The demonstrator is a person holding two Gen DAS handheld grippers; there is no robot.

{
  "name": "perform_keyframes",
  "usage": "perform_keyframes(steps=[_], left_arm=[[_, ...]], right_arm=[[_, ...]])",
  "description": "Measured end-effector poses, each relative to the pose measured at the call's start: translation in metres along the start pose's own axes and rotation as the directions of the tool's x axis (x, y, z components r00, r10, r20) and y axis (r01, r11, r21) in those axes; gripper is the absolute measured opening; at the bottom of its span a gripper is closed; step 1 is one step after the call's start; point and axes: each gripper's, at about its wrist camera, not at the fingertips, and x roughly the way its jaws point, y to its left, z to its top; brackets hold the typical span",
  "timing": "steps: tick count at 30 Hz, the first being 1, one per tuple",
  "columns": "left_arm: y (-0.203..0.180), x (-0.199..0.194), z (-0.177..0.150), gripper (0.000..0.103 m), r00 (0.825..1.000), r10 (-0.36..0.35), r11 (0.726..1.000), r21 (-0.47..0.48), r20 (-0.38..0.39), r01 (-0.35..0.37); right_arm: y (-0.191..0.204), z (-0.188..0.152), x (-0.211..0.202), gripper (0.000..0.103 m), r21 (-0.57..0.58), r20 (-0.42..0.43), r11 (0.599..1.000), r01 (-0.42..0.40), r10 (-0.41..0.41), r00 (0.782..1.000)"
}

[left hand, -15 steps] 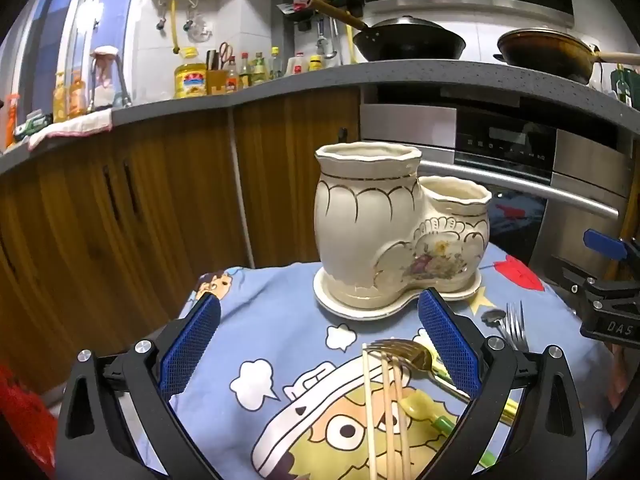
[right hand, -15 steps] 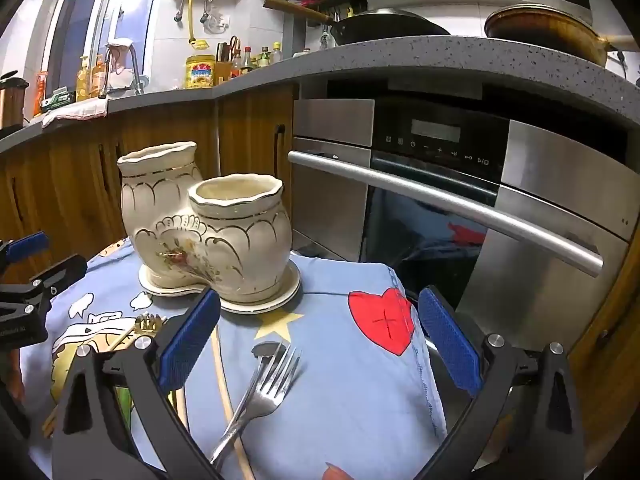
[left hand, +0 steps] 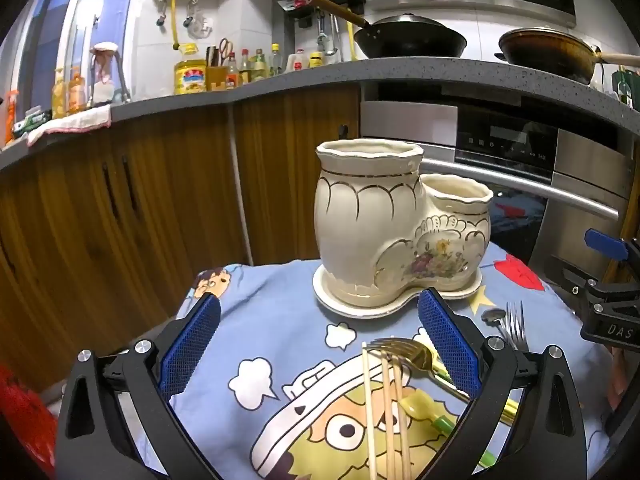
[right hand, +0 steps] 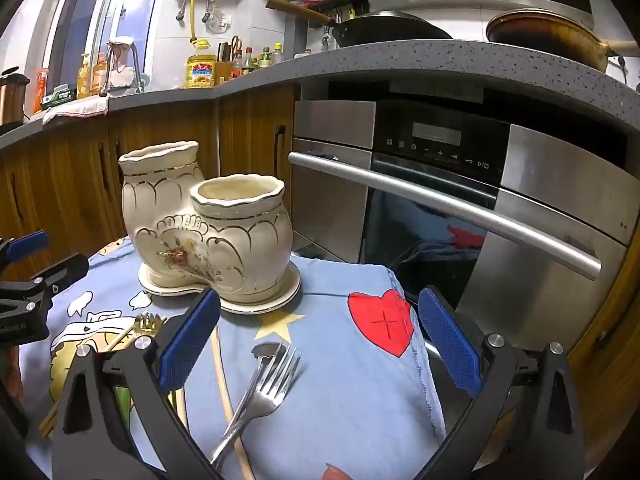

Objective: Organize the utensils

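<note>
A cream ceramic double-pot utensil holder (left hand: 384, 236) stands on its saucer on a blue cartoon cloth; it also shows in the right wrist view (right hand: 212, 232). Both pots look empty. My left gripper (left hand: 320, 344) is open and empty, low over the cloth just in front of the holder. Wooden chopsticks (left hand: 384, 404), a gold fork (left hand: 404, 350) and a yellow-green spoon (left hand: 420, 404) lie between its fingers. My right gripper (right hand: 320, 344) is open and empty above a silver fork (right hand: 264, 392) and a spoon tip (right hand: 266, 349).
The cloth-covered table (right hand: 352, 400) ends close to a steel oven (right hand: 460, 208) on the right. Wooden cabinets (left hand: 120, 208) stand behind. Each gripper shows at the edge of the other's view, the right one (left hand: 612, 308) and the left one (right hand: 28, 288).
</note>
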Motion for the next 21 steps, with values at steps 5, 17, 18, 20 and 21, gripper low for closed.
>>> perform_keyframes(steps=[5,17,18,20,21], left_arm=[[-0.0006,0.0018,-0.001,0.098,1.0,-0.001,1.0,-0.003,-0.001,0.001],[0.0014,0.0029,-0.0008,0.098,1.0,-0.004,1.0,-0.006,-0.006,0.004],[0.0011,0.0033,-0.001,0.098,1.0,-0.004,1.0,-0.007,-0.006,0.004],[0.0015,0.0027,-0.0005,0.098,1.0,-0.004,1.0,-0.006,-0.008,0.004],[0.0011,0.0032,-0.0006,0.098,1.0,-0.004,1.0,-0.006,-0.008,0.004]], right_arm=[[-0.0006,-0.0005,0.0004,0.098,0.002,-0.004,1.0,0.001,-0.001,1.0],[0.0003,-0.0004,0.0009,0.098,-0.003,-0.004,1.0,0.004,-0.004,1.0],[0.0003,-0.0004,0.0008,0.098,-0.003,-0.004,1.0,0.003,-0.003,1.0],[0.0003,-0.0002,0.001,0.098,-0.004,-0.004,1.0,0.003,-0.004,1.0],[0.0003,-0.0003,0.0009,0.098,-0.004,-0.004,1.0,0.004,-0.004,1.0]])
